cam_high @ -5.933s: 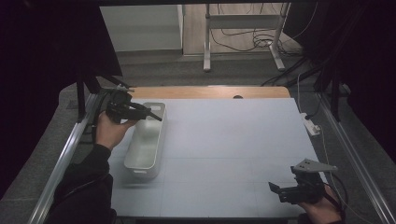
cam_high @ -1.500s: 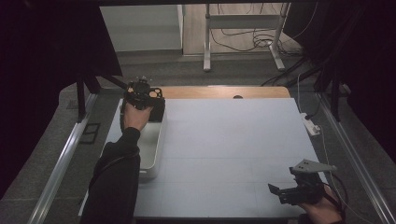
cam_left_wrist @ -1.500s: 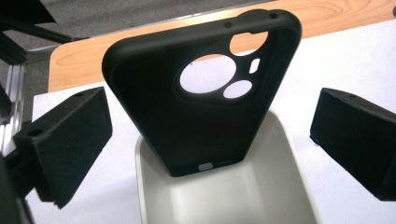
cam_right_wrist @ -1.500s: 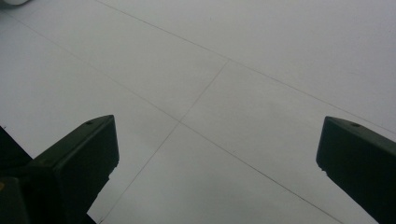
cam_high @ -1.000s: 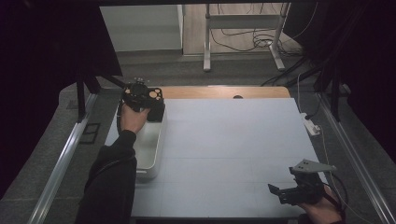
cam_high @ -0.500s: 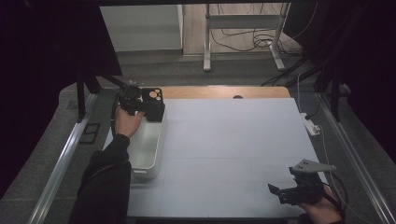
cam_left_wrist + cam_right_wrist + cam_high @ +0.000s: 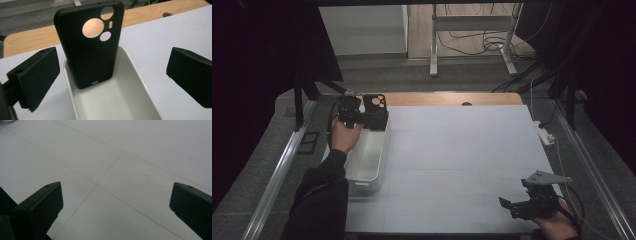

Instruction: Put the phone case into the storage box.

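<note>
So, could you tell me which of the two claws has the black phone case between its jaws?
The left claw: the black silicone phone case stands between its open jaws, over the white rectangular plastic tray.

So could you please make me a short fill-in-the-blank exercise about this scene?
1. The black phone case stands on end inside the white ____.
2. The left gripper has its jaws ____, not touching the case.
3. The right gripper hangs over the bare ____.

Missing words: tray; open; table
</note>
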Action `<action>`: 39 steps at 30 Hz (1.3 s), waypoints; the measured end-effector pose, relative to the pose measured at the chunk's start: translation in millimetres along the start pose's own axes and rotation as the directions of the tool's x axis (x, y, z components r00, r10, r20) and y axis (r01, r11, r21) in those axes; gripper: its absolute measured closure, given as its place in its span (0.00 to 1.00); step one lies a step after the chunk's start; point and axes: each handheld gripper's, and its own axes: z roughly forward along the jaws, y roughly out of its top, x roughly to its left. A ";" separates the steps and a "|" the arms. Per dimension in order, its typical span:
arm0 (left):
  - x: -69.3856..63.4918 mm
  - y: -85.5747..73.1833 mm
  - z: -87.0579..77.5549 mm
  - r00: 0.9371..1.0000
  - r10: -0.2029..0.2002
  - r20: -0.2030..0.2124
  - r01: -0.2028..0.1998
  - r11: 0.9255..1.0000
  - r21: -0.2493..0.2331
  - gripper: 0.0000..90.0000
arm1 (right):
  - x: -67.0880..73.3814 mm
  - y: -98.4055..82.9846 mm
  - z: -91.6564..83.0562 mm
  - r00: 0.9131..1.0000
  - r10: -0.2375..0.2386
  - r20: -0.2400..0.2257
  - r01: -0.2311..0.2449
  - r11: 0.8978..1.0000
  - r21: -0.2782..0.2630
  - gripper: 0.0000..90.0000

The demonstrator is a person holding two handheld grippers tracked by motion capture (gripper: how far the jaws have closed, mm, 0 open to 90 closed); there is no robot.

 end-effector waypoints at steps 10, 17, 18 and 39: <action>-3.1 -5.0 -6.9 0.999 0.044 0.019 -0.044 0.999 -0.008 0.00 | 0.7 0.1 0.5 1.000 -0.004 0.002 0.004 1.000 0.000 0.00; -6.4 -8.6 -10.6 0.997 0.066 0.035 -0.065 0.998 -0.016 0.00 | 1.2 -0.3 -0.5 1.000 -0.006 0.012 0.006 1.000 -0.004 0.00; -6.6 -9.3 -11.1 0.997 0.065 0.041 -0.064 0.998 -0.018 0.00 | 1.3 -0.3 -0.4 1.000 -0.007 0.012 0.007 1.000 -0.004 0.00; -9.7 -23.9 -27.9 0.995 0.068 0.076 -0.062 0.995 -0.076 0.00 | 2.0 -0.1 -0.1 1.000 -0.013 0.016 0.013 1.000 -0.003 0.00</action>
